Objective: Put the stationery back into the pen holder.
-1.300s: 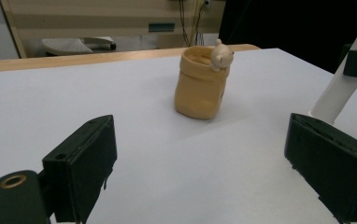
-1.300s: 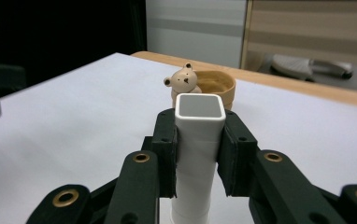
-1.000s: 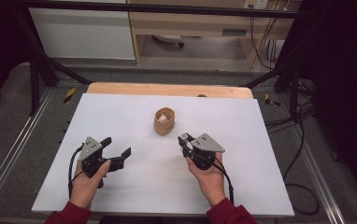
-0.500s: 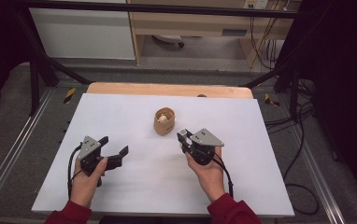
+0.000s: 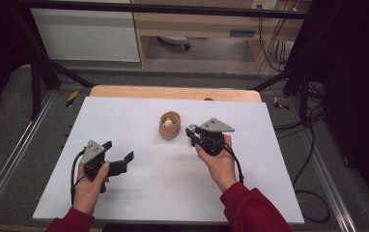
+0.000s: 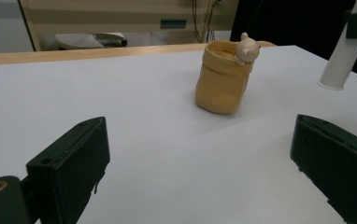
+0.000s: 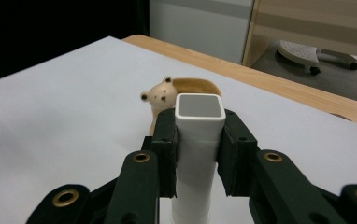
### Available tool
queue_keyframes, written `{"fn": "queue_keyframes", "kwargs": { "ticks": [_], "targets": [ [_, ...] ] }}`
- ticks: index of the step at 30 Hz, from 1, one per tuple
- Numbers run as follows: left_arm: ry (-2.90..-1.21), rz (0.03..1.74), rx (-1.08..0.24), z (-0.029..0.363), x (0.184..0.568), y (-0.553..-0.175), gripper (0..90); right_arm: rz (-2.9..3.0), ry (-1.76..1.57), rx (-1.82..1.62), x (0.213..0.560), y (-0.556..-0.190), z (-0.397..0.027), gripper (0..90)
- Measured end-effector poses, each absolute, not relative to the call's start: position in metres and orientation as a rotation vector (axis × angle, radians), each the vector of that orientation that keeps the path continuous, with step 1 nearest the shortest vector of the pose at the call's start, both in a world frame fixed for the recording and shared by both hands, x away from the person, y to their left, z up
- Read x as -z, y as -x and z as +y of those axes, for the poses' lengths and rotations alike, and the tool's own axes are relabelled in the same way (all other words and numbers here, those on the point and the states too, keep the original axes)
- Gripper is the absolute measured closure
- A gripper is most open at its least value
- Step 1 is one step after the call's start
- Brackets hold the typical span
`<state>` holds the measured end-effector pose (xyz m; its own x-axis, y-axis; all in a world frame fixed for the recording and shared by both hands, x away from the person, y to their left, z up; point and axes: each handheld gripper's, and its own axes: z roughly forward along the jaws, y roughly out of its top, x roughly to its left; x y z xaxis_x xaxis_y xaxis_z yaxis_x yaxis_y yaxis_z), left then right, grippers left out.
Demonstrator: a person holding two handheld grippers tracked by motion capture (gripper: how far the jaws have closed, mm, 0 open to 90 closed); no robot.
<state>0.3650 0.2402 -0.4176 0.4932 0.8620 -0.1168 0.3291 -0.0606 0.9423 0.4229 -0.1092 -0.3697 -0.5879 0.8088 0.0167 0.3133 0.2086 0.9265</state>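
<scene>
the right gripper (image 5: 193, 137) is clamping a white square tube (image 7: 198, 140) between its jaws, the tube's long axis standing upright with its grey-capped end facing up. the tan bear-faced holder (image 5: 169, 125) is sitting near the middle of the white table (image 5: 124, 111), just beside and to the left of the right gripper, a little farther from the person. the right hand is clearly the nearer one. the left gripper (image 5: 117, 157) is hanging with its jaws spread wide and holding nothing, well apart from the holder, which is lying ahead and to its right. judging from this, the tube probably needs carrying over the holder's open mouth.
</scene>
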Motion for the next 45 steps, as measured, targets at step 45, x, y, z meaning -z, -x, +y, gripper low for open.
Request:
{"fn": "queue_keyframes", "kwargs": {
  "ticks": [45],
  "targets": [
    [-1.63,1.084,-0.578,0.241,0.419,-0.367,4.8,1.831,-0.973,-1.434,0.315,-0.498,-0.062,70.9]
  ]
}}
